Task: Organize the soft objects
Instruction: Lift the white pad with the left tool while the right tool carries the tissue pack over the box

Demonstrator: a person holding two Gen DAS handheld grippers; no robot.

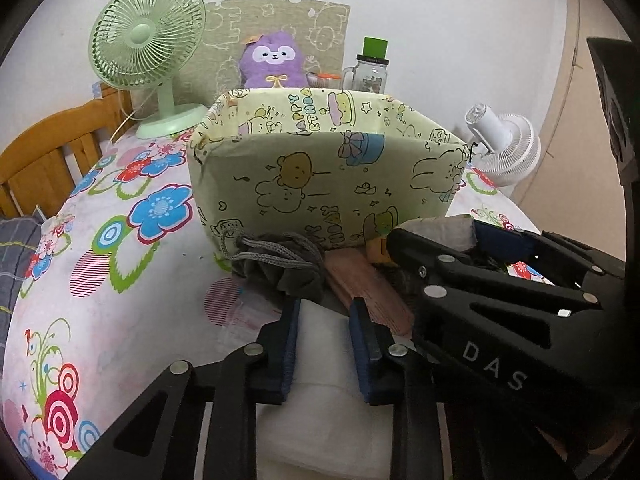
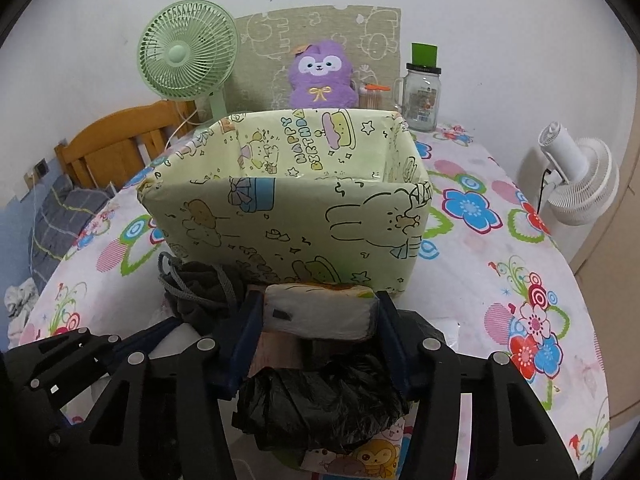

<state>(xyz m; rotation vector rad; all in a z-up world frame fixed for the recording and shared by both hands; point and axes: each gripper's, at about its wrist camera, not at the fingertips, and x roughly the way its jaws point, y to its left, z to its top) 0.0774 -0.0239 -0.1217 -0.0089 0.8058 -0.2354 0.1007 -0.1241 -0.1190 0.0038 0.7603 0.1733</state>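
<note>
Claws — right (image 2: 316, 332) gripping one white packet (image 2: 320, 312), left (image 1: 326, 344) parted; two fans.

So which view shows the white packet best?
The right wrist view: the white packet sits centred between the right claw's fingers, its whole front face visible before the box. The left wrist view shows only a pale sliver of it behind the right claw.

A lived-in home room is showing itself here: a surface (image 2: 472, 248) wearing a flowered cloth, a green desk fan (image 2: 188, 50) standing on it with a purple plush toy (image 2: 322, 74) sitting to its right, and a wooden bed frame (image 2: 108, 140) lying to its left.
</note>
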